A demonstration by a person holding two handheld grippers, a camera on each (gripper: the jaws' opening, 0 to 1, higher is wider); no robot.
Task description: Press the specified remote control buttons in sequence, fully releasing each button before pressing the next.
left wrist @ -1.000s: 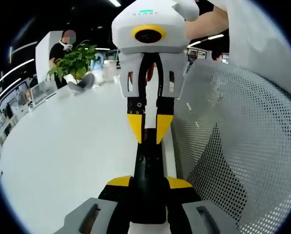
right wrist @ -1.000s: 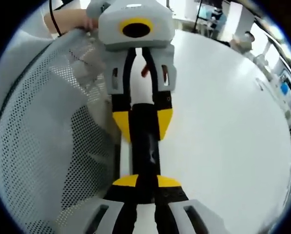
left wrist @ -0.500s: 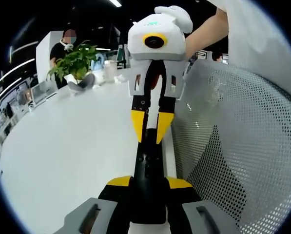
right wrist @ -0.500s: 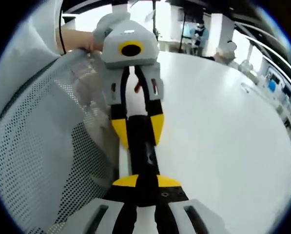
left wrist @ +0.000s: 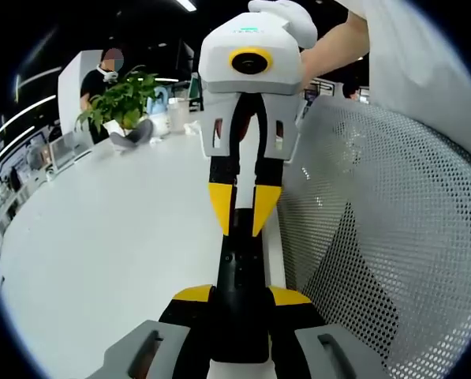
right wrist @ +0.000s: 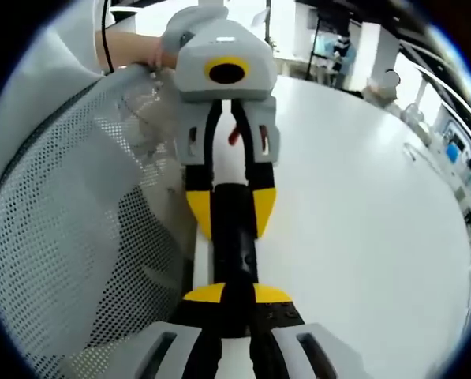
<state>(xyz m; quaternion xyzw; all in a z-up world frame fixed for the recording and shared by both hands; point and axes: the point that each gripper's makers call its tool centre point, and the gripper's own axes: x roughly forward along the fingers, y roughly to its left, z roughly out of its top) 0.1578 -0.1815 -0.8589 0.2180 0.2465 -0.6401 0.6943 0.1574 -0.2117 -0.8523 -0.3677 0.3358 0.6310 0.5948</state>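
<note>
A long black remote control [left wrist: 241,276] lies lengthwise between the two grippers, just above the white table [left wrist: 101,237]. My left gripper [left wrist: 241,296] is shut on its near end, and the right gripper view shows that gripper [right wrist: 230,213] with its yellow pads on both sides of the black remote control [right wrist: 233,241]. My right gripper [left wrist: 243,223] comes in from the far side. Its yellow fingertips [left wrist: 222,209] stand a narrow gap apart, on the remote's far end. In its own view the right gripper [right wrist: 237,294] sits over the remote. The buttons are too dark to make out.
A white mesh chair back [left wrist: 393,237] stands close beside the remote, also seen as the mesh chair back [right wrist: 69,237]. A potted plant [left wrist: 121,99] and a seated person [left wrist: 101,75] are at the table's far end. A hand [right wrist: 136,43] holds the left gripper.
Half a second ago the right gripper had drawn back from the left one. It has since come close again, tips still on the remote's far end. The left gripper's hold is unchanged.
</note>
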